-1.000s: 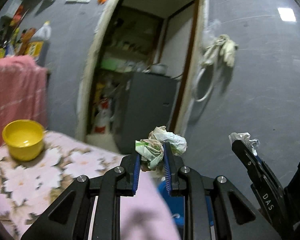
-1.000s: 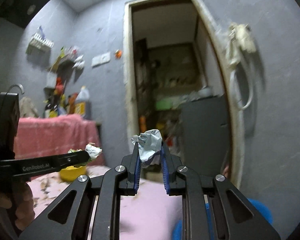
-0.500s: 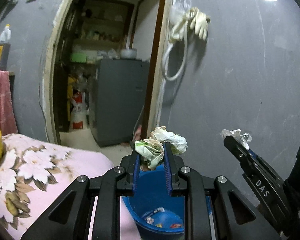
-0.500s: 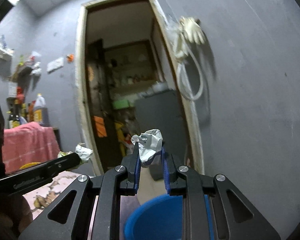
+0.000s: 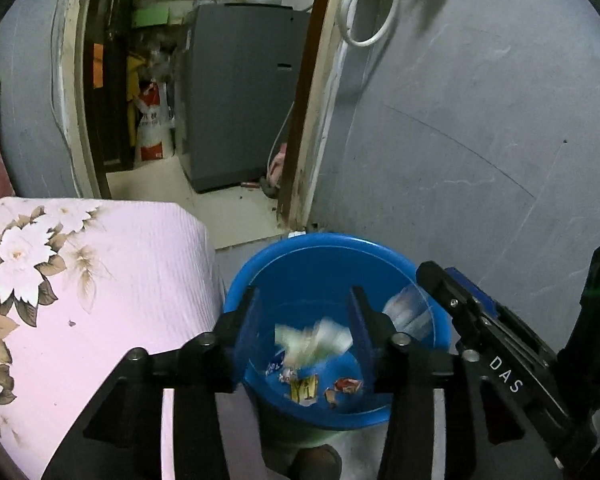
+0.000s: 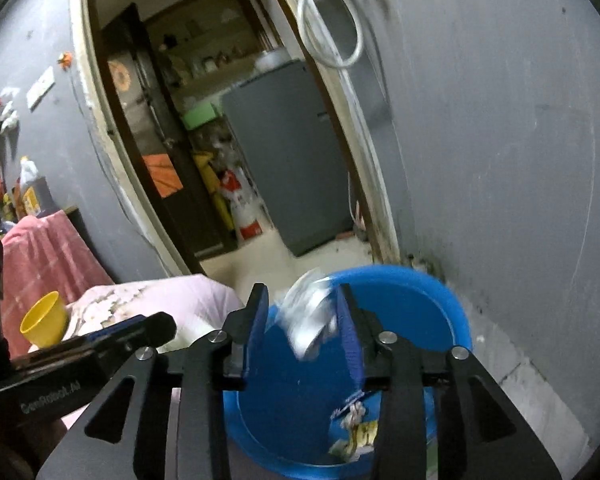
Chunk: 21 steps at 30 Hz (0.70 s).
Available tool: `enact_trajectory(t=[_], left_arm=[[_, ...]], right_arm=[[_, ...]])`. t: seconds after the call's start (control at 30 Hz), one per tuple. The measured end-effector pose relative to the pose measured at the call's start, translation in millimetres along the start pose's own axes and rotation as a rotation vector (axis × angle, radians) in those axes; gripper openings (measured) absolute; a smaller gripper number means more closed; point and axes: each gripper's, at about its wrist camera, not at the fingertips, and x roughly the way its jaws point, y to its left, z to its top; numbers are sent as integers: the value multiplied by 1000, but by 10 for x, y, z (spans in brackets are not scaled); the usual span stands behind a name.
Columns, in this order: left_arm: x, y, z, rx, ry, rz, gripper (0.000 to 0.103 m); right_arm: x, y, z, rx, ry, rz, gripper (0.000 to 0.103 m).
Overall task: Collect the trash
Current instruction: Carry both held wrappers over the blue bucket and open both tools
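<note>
A blue bucket (image 5: pixel 336 252) stands on the floor by the grey wall; it also shows in the right wrist view (image 6: pixel 428 296). My left gripper (image 5: pixel 304 316) is open above it, and a green-white crumpled paper (image 5: pixel 312 340) falls, blurred, between its fingers into the bucket. My right gripper (image 6: pixel 302 320) is open over the bucket, and a silvery crumpled wrapper (image 6: pixel 310 320) falls, blurred, between its fingers. That wrapper also shows in the left wrist view (image 5: pixel 406 312). Several wrappers (image 5: pixel 312 386) lie at the bucket's bottom.
A table with a pink floral cloth (image 5: pixel 80 280) stands left of the bucket, with a yellow cup (image 6: pixel 44 320) on it. A doorway (image 5: pixel 204 100) opens behind, with a grey fridge (image 5: pixel 240 92) inside. The grey wall (image 5: pixel 480 120) is on the right.
Both grippers swung right and down from the table to above the blue bucket. Both then opened and let go of their crumpled trash, which now falls.
</note>
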Motion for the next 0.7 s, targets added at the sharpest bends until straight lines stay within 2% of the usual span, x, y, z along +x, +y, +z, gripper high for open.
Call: enact_trajectory(t=[0.13,0.27,0.53,0.63,0.67,0.7], left_arm=[[6,52,-22,-7,6,1,46],[-75,87,-42,-18,-15,8,48],[-256,152,7,-19,-44,39,54],[-357,193,42,-17,-72,57,59],[-390,204,46,-18,-80,61,62],[-421,219,49,-18,-88,67,67]], right_arm=[[48,-62,-17,33,41,0,36],[12,-62,4,31,18,2,45],[-48,35,41,3,-47,24,53],[-82,87,60,-15,-80,28,66],[-97,99,61,-18,-90,32,72],[-111,114,63,-20,-102,35,75]])
